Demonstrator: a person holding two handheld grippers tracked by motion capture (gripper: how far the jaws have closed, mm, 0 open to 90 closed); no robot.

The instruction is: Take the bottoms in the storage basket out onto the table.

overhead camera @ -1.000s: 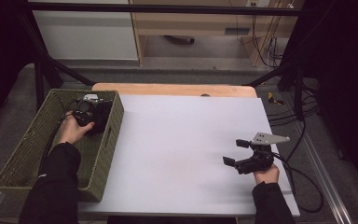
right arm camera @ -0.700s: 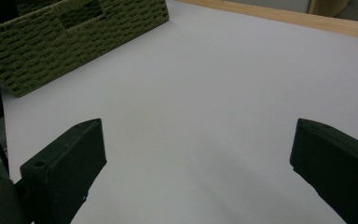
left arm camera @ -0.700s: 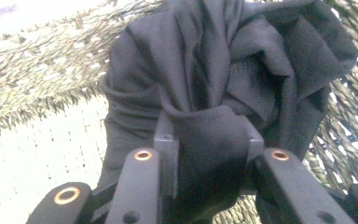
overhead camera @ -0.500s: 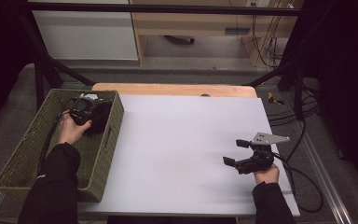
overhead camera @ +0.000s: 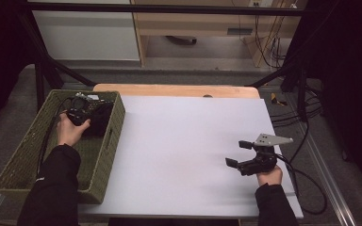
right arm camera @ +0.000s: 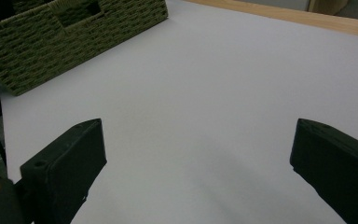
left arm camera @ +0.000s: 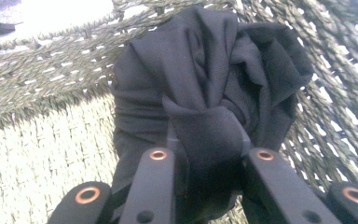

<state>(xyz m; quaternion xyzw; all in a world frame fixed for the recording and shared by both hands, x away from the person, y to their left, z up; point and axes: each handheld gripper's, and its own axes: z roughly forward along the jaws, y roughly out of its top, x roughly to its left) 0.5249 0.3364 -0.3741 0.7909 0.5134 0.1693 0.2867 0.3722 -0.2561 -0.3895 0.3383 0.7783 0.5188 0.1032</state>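
A bunched black cloth [left arm camera: 205, 84] lies in the far corner of a woven green basket [overhead camera: 28, 141] at the table's left. My left gripper [left arm camera: 205, 154] reaches into that corner, and its jaws have just been closing. They now pinch a fold of the cloth between them. In the high view the left gripper [overhead camera: 82, 113] sits against the dark cloth [overhead camera: 102, 123] near the basket's far wall. My right gripper [overhead camera: 238, 153] hovers low over the white table top [overhead camera: 179, 141] at the right, jaws wide apart with nothing between them; the right gripper view has these jaws [right arm camera: 196, 154] over bare white surface.
A cable runs along the basket floor beside the left forearm. The basket's side wall [right arm camera: 74, 32] stands far off in the right gripper view. A wooden strip [overhead camera: 179, 89] borders the table's far edge. More cables trail off the table's right side.
The left hand has shifted slightly in the basket's far corner, against the black cloth. The right gripper has kept still.
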